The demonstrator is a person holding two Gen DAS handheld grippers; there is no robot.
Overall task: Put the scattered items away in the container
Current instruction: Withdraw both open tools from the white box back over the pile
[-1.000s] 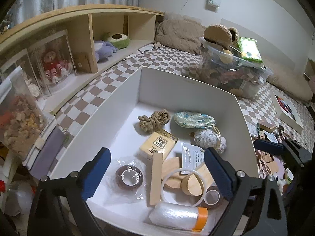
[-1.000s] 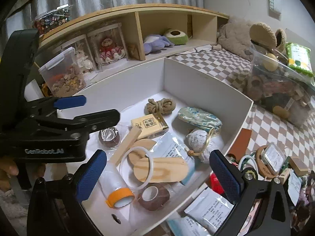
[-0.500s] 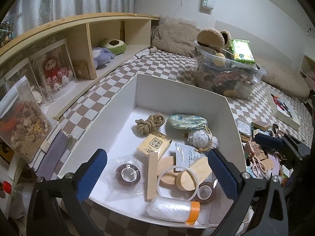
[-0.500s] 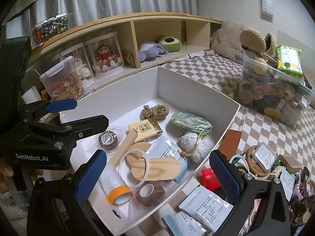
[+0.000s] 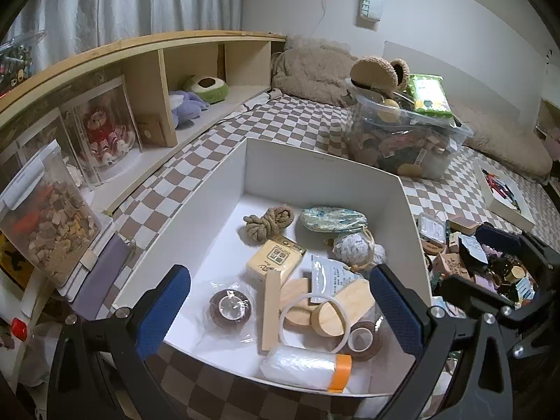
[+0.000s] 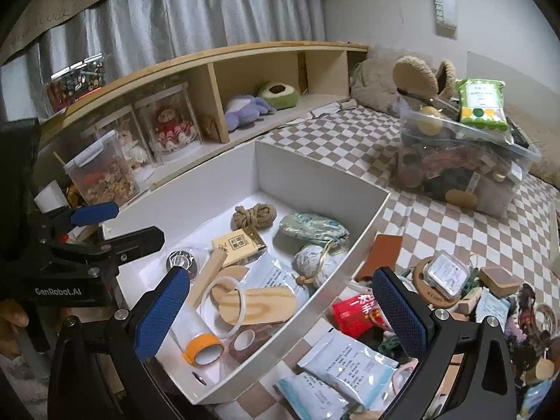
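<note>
The white box [image 5: 325, 164] is running lengthwise away from both empty, wide-open grippers [image 5: 280, 309] [image 6: 280, 313]; only the right view is showing a red packet [image 6: 357, 313] outside.

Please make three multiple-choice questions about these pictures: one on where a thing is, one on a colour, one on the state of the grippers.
1. Where does the rope bundle lie?
A. on the shelf
B. inside the white box, near its far wall
C. on the checkered cover outside the box

2. What colour is the end of the clear plastic roll?
A. orange
B. green
C. purple

3. How stand the jaws of the left gripper and right gripper?
A. both shut on an item
B. left open, right shut
C. both open and empty

Answers:
1 B, the bundle rests on the box floor by the far wall.
2 A, an orange band caps the roll.
3 C, wide gaps show between the blue pads, with nothing held.
</note>
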